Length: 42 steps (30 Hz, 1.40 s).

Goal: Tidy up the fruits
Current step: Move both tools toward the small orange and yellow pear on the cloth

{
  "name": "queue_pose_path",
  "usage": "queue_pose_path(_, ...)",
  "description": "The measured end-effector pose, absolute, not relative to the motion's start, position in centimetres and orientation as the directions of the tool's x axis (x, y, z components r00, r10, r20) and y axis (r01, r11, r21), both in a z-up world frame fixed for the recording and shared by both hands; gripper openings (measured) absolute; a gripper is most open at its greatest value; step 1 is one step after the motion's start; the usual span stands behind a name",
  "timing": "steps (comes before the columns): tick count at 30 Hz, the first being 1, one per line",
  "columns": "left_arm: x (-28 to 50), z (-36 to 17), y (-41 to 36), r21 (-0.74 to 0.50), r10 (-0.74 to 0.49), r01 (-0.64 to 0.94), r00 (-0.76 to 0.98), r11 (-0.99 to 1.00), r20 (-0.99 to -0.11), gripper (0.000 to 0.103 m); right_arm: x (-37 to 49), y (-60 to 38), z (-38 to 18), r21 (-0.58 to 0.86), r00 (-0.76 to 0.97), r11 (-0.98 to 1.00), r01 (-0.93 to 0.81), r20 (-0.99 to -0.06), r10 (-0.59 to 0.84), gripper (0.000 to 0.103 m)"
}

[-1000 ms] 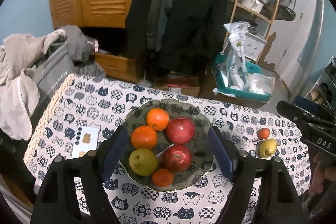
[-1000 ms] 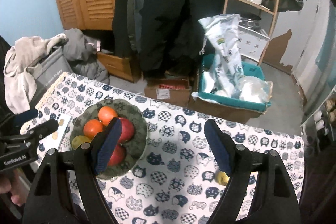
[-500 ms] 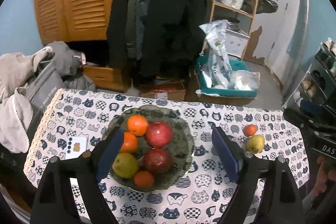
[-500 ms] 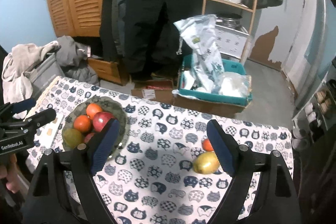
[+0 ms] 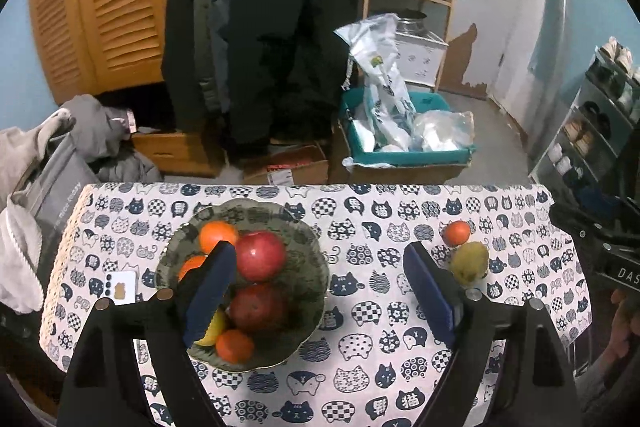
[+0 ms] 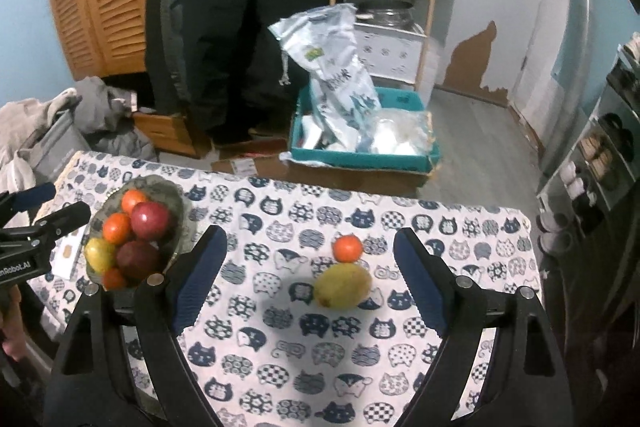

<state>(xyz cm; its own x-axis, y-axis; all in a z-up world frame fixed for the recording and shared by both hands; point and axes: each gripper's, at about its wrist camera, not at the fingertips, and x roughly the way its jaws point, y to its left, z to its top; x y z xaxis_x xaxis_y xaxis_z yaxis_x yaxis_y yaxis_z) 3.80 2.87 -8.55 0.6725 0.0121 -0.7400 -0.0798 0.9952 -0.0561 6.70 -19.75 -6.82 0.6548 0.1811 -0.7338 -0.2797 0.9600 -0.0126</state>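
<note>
Both grippers, left (image 5: 316, 291) and right (image 6: 308, 279), wide and empty after opening; pear (image 6: 343, 285) and small orange (image 6: 348, 248) right of bowl (image 6: 176, 203).

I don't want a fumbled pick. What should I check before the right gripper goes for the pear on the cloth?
1. Right gripper empty: ok; jaws have just been opening and nothing sits between the pads.
2. Jaws wider than the pear: ok.
3. Pear framed between the fingers: ok, though nearer the right one.
4. Room beside the pear: not ok; the small orange sits right behind it, touching or nearly so.
5. Room in the bowl: cannot tell; it already holds two apples, oranges and a pear.
6. Left gripper out of the way: ok, open over the bowl side, holding nothing.
</note>
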Motion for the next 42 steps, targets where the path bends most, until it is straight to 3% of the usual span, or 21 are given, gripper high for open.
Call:
queue_pose_path(9, 6.2, -11.3, 0.2, -0.035, -0.001, -0.042, 0.620, 0.998, -0.785, 0.087, 8.1, -22.2, -9.5, 0.006, 0.615, 0.975, -0.221, -0.775, 0.145, 0.085)
queue_pose_path(25, 10.4, -18.8, -1.6, 0.012, 0.032, -0.042, 0.500, 0.999, -0.866, 0.087, 12.7, -24.0, -19.8, 0.101, 0.409, 0.986, -0.132, -0.900, 0.147, 0.085)
queue_pose_path(42, 13.0, -24.2, -1.7, -0.009, 0.021, -0.072, 0.403, 0.997, -0.915, 0.087, 15.8, -22.9, -27.0, 0.122, 0.297, 0.988, -0.091, -0.944, 0.144, 0.085)
